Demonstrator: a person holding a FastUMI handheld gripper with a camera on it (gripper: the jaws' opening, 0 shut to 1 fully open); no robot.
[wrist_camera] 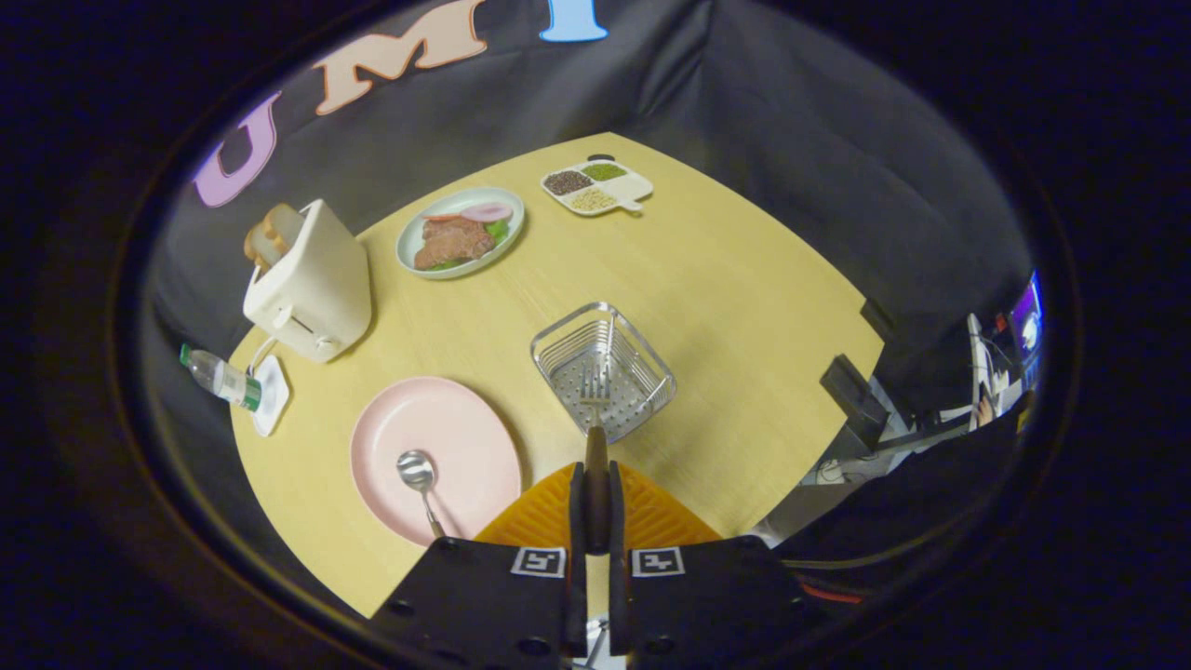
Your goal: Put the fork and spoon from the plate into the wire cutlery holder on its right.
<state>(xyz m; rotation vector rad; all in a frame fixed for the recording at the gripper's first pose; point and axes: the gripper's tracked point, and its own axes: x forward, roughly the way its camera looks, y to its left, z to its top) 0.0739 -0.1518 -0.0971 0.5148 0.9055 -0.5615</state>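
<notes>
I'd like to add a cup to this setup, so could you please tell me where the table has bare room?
The widest bare stretch lies right of the wire holder, toward the table edge, and between holder and seed tray. The left is crowded: toaster, bottle, pink plate with spoon. The fingers grip the fork above the holder.

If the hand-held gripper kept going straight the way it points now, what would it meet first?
Most likely the wire cutlery holder. The hand-held gripper is shut on the fork, whose tines already overlap the holder's near rim, so the fork would arrive first. Its height above the holder is unclear.
</notes>
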